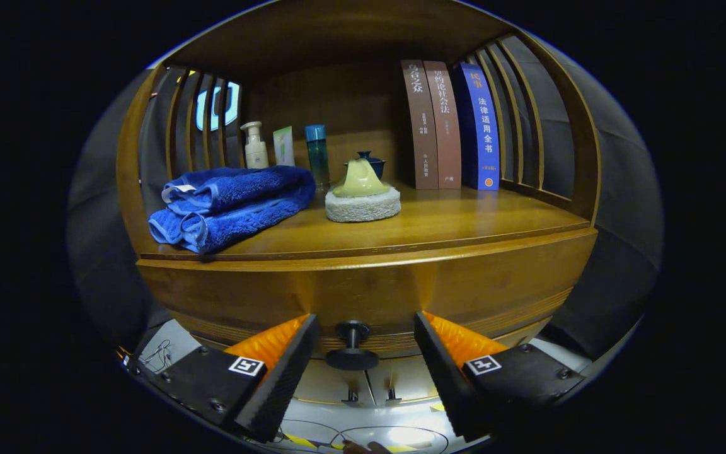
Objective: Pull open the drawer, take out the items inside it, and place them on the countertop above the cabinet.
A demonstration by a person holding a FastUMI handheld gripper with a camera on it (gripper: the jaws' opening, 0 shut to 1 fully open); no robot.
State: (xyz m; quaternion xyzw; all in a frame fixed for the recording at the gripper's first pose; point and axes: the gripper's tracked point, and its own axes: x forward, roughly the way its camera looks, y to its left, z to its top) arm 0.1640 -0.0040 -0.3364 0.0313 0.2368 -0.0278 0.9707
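A wooden cabinet stands in front of me with its drawer front (363, 290) closed. A dark round knob (351, 345) sticks out of the drawer's lower middle. My gripper (363, 353) is open, one finger on each side of the knob, not touching it. The knob sits between the fingers, near their tips. Above the drawer runs the wooden countertop (464, 221). What lies inside the drawer is hidden.
On the countertop lie a folded blue towel (230, 205), a yellow lidded cup on a white round pad (363, 195), a dark blue pot (369, 164), a pump bottle (254, 146), a teal bottle (317, 154) and three upright books (448, 126). Slatted wooden sides enclose the shelf.
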